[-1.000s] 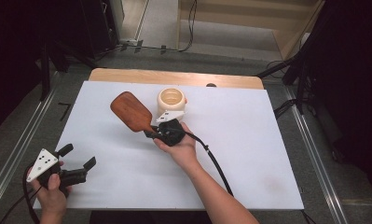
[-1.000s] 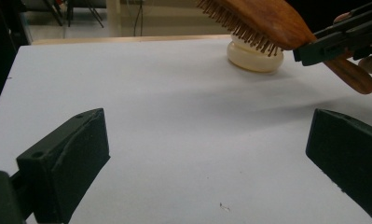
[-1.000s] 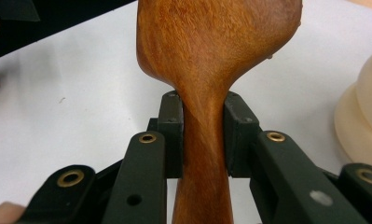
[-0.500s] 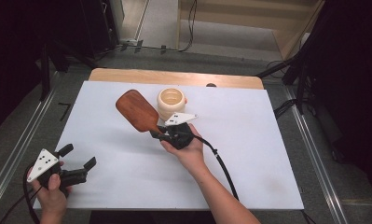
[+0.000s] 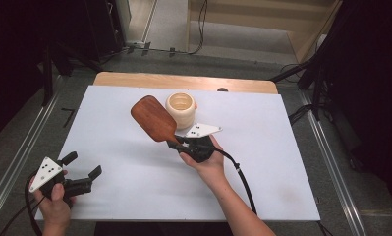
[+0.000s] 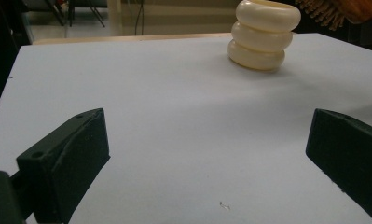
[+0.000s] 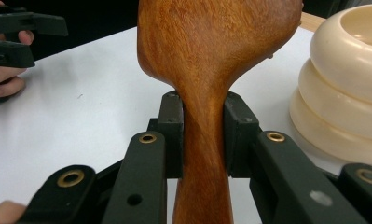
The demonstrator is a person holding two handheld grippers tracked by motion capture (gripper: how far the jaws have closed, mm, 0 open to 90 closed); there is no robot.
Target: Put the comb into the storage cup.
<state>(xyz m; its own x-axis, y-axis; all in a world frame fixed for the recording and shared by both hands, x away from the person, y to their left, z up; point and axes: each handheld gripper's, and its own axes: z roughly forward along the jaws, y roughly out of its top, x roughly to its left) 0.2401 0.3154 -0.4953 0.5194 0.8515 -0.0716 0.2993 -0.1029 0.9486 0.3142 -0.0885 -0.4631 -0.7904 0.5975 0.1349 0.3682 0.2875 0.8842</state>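
Right gripper [image 5: 176, 143] clamped on handle of wooden hairbrush [image 5: 153, 118] – brush head raised over white table [image 5: 134, 196], just beside cream ribbed cup [image 5: 181, 109]; left gripper [image 5: 80, 171] near front-left edge – jaws spread wide, holding nothing

Both grippers are black, each topped by a grey three-cornered plate with dark dots. The right gripper [image 7: 203, 135] has brass-ringed pivot holes. A black cable [image 5: 241, 179] trails from it.

Warm brown wooden brush [image 7: 211, 60], grain showing, polished sheen. The cream ribbed cup [image 6: 263, 35] looks smooth and glossy. Bench [image 5: 134, 152] top is matt white; right tool [image 7: 203, 135] matt black plastic with brass rivets.
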